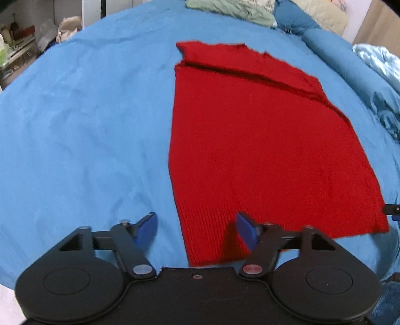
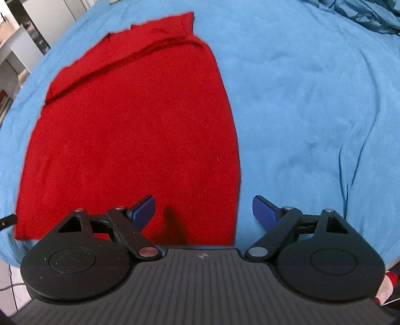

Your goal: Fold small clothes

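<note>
The left tool is hanging over the near left corner of the red top. Its blue pads are standing apart and are gripping nothing; one is over the bed and the other is over the ribbed hem. I cannot tell if they are touching the cloth.

The right tool is hanging over the near right corner of the top. Its pads are standing wide apart and are holding nothing too. One is over the red cloth and one is over the blue sheet. A dark shadow is falling on the hem between them.

The top is lying flat on the bed, spread out, with its hem near the tools. Farther away a fold is running across it.

Beyond the top, a green cloth and a blue pillow are lying at the far end of the bed, and a light blue blanket is sitting bunched up on the right
</note>
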Tool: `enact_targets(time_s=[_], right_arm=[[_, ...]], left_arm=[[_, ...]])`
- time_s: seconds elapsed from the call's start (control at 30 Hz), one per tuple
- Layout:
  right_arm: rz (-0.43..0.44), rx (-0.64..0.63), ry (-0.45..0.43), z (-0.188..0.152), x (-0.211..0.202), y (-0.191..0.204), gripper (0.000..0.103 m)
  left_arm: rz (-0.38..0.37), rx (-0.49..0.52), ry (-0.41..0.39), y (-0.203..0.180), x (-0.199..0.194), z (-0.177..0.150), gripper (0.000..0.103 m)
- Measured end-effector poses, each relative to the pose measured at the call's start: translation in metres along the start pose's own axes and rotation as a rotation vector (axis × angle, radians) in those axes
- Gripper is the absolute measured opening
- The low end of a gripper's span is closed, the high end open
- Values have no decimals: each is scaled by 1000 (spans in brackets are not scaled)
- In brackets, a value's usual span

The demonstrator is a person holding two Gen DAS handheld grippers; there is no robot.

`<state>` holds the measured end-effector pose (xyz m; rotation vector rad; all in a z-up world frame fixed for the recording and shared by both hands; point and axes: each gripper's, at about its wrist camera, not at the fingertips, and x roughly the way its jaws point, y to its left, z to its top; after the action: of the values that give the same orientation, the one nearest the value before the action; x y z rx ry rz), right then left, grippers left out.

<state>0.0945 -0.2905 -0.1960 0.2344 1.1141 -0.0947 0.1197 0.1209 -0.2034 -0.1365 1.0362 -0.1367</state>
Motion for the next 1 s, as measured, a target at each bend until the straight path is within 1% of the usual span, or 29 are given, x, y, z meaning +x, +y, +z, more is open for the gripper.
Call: enact_targets(time_s=[0.03,0.1,0.13,0.17,0.2,0.27,0.3,0.33,0.37,0.4,0.43,0.47,0.5,0.53,0.57,0.6,0.63,0.73,0.83,1.0], right_arm=[[-6,-16,4,-1,2,1,101],[-27,-56,9,-4,7,3,100],[-29,-66,14,-5,9,3,94],[-23,-66,29,-6,13,3,86],[-16,-60,43,-7,16,3,84],[-19,-58,41,-10,17,1,82],[-23,-63,39,-12,14,2,81],[-25,-66,40,-12,14,2,76],[-22,-67,42,-13,13,1,70],[-19,-61,43,-13,15,2,68],[-15,-51,44,-13,15,1,61],[-10,-39,46,-10,13,0,51],[-4,-26,49,-10,14,-1,47],[6,-10,53,-9,14,-3,39],[20,3,58,-9,14,-5,31],[37,24,63,-8,14,-7,28],[48,44,66,-6,15,-9,24],[91,122,70,-4,6,-19,22],[165,200,49,-1,-11,-29,22],[298,259,-48,22,-56,-44,21]], left_arm=[[-6,-9,11,-1,3,-3,62],[-11,-9,14,-6,7,-6,62],[-2,-4,8,-7,7,-8,62],[5,-1,7,-10,9,-8,62],[4,-6,8,-9,10,-5,62],[1,-26,5,-7,11,-6,62],[1,-32,4,-6,12,-7,59],[6,-33,3,-3,12,-7,53],[16,-30,1,-3,13,-8,50],[21,-27,1,-5,15,-7,45],[23,-28,2,-5,15,-7,41],[22,-35,4,-4,15,-6,37],[21,-42,7,-3,15,-5,28],[18,-47,10,-2,13,-5,20],[16,-48,12,-2,12,-4,15],[15,-46,12,-3,11,-4,9],[14,-42,11,-3,10,-3,8],[1,-56,4,-1,2,0,6],[-26,-74,-24,-2,-14,8,6],[-61,-77,-107,-5,-51,36,6]])
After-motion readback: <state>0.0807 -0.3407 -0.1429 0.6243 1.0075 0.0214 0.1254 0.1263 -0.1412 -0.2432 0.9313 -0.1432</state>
